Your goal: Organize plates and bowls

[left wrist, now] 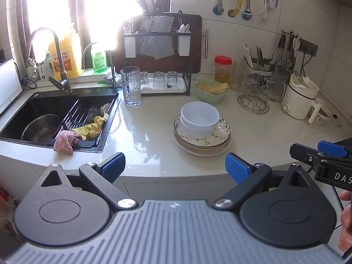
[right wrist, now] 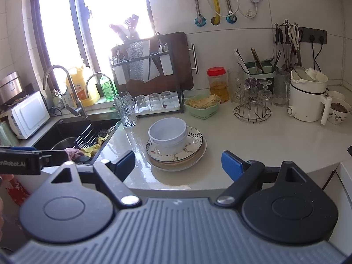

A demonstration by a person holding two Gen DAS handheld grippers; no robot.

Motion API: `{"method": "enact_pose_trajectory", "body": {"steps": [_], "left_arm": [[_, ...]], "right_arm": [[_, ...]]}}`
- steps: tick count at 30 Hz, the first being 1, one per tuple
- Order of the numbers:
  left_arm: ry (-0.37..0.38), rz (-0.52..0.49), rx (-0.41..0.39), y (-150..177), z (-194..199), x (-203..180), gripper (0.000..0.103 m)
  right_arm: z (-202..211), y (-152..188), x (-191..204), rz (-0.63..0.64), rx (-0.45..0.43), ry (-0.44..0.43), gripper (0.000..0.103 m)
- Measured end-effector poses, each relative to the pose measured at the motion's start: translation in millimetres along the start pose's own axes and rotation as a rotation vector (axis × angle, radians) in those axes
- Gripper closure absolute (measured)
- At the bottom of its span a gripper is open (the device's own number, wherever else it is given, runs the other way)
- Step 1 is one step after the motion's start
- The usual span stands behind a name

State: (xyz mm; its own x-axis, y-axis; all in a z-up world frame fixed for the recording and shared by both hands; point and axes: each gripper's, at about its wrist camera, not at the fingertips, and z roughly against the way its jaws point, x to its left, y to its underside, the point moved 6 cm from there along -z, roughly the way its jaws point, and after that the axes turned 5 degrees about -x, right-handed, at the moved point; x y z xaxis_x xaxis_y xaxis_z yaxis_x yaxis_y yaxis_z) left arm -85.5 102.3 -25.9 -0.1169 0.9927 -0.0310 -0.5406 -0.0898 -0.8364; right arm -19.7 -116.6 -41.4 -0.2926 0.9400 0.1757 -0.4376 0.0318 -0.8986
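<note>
Two bowls (left wrist: 199,118) sit nested, mouths up, on a stack of plates (left wrist: 203,142) near the middle of the counter (left wrist: 275,136), between the sink (left wrist: 55,114) and the green basket (left wrist: 211,92). The upper bowl is tilted inside the lower one, its rim lifted toward the left in the right wrist view, so its axis is off vertical. The plates lie flat with vertical axes; the top plate carries a leaf pattern, and at least two plainer plates show beneath it. Left gripper (left wrist: 175,167) hovers short of the counter edge with jaws spread wide and nothing between them. Right gripper (right wrist: 178,165) hovers likewise, jaws released and empty, with the stack just ahead of it. Both bowls and plates appear to be glazed ceramic or hard plastic: rigid, smooth, likely slippery, and breakable if dropped. The bowls are probably light; the plate stack is judged heavier. Take hold of the upper bowl at its rim, one finger inside the wall and one outside, on the raised side where clearance is greatest. Lift straight up to avoid dragging the lower bowl. Plates offer only a thin edge, so a rim pinch demands a firm, level grip. A tall glass (left wrist: 131,87) stands near the sink corner, well apart from the stack.
</note>
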Motion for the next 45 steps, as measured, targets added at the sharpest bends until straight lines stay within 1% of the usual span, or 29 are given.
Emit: {"method": "enact_pose_trajectory", "body": {"steps": [17, 25, 34, 45], "left_arm": [[0.013, 0.003, 0.003, 0, 0, 1, 0.004], [0.017, 0.0, -0.001, 0, 2, -4, 0.004], [0.023, 0.001, 0.0, 3, 5, -7, 0.004], [0.015, -0.004, 0.009, 7, 3, -6, 0.004]], "right_arm": [[3, 3, 3, 0.002, -0.001, -0.003, 0.016], [7, 1, 7, 0.047, -0.01, -0.007, 0.016], [10, 4, 13, 0.035, -0.002, -0.03, 0.016], [11, 2, 4, 0.018, -0.005, -0.007, 0.016]]}}
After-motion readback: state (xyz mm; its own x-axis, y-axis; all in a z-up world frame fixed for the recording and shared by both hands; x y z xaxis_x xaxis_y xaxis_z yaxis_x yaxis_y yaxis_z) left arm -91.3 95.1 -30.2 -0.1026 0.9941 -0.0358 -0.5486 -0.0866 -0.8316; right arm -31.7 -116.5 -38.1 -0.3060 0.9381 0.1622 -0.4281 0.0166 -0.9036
